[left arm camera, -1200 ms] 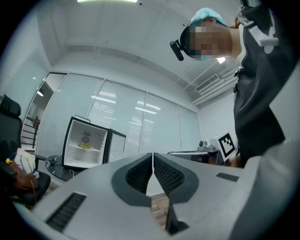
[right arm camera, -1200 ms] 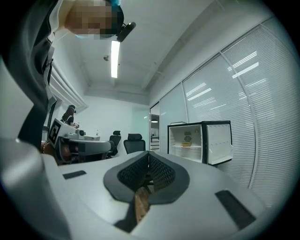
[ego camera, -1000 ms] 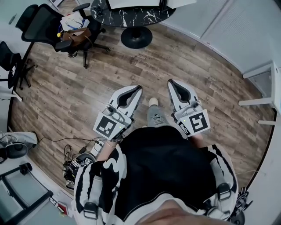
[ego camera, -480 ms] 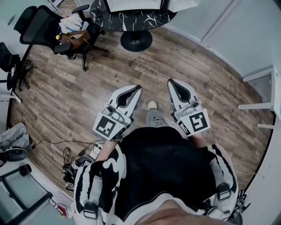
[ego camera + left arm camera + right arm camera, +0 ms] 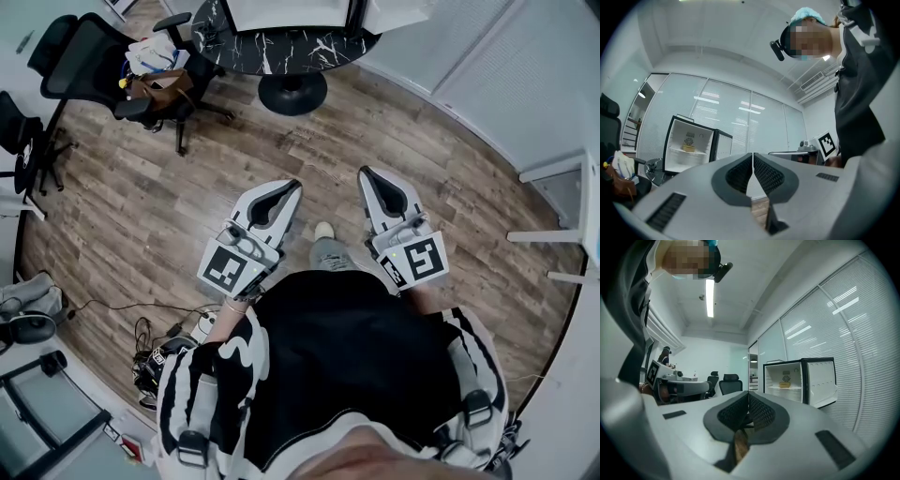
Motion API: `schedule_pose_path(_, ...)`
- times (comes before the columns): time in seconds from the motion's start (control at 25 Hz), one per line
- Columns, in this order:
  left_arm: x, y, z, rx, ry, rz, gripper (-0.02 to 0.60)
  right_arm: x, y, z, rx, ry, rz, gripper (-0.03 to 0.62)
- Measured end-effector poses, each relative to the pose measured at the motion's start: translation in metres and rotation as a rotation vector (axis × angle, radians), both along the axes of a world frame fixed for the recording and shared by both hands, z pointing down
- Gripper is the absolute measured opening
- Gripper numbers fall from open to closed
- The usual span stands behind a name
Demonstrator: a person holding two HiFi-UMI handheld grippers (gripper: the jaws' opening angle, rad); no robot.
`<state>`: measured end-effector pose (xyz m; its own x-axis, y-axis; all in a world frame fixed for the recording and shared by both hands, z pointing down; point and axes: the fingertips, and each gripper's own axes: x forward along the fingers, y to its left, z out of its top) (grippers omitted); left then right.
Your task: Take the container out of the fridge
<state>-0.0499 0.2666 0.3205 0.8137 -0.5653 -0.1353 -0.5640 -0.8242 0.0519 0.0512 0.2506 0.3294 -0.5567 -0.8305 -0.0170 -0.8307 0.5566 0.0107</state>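
A small black fridge (image 5: 691, 145) stands with its door open across the room, also seen as the fridge (image 5: 797, 380) in the right gripper view. On its upper shelf sits a shallow yellowish container (image 5: 688, 148), which is the container (image 5: 784, 385) in the right gripper view. My left gripper (image 5: 296, 184) and right gripper (image 5: 362, 172) are held side by side in front of my body, over the wood floor. Both are shut with nothing between their jaws, seen as left gripper (image 5: 753, 155) and right gripper (image 5: 748, 393). The fridge is far from both.
A round black marble table (image 5: 281, 33) on a pedestal stands ahead. Black office chairs (image 5: 103, 61) with bags on one are at the far left. Cables and gear (image 5: 164, 352) lie on the floor at my left. White furniture (image 5: 562, 211) stands at the right.
The floor and furniture have slid slightly down and right in the head view as I shift. Both grippers keep their places and stay shut.
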Motion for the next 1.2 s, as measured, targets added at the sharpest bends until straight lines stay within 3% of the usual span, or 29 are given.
schedule_pose_path(0.2, 0.007, -0.018, -0.011, 0.031, 0.036, 0.011, 0.017, 0.006, -0.019, 0.0, -0.006, 0.001, -0.002, 0.012)
schedule_pose_path(0.4, 0.012, -0.037, -0.004, 0.003, -0.012, -0.001, 0.017, 0.01, -0.039, -0.003, -0.005, -0.003, -0.01, 0.011)
schedule_pose_path(1.2, 0.027, -0.11, -0.006, 0.005, -0.004, -0.053, 0.017, 0.023, -0.113, 0.002, -0.021, -0.008, -0.061, 0.011)
